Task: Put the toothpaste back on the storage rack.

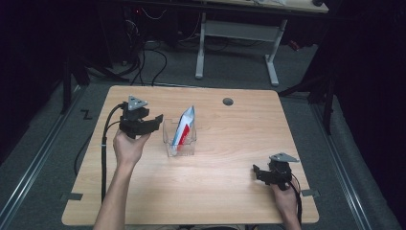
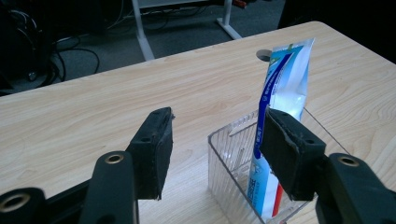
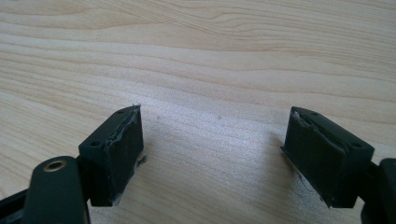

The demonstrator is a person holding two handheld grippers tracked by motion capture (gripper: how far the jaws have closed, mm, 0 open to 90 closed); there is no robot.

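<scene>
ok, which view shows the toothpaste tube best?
Left gripper view: the toothpaste tube is close, standing tilted in the clear box, print visible, partly behind one jaw. The high view shows it small. The right gripper view faces bare table.

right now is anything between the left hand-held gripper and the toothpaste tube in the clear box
Only the clear box's own near wall. The left hand-held gripper hangs open just beside the box, and the toothpaste tube stands tilted inside it, its top half rising well above the rim. Nothing visible blocks that upper part.
</scene>
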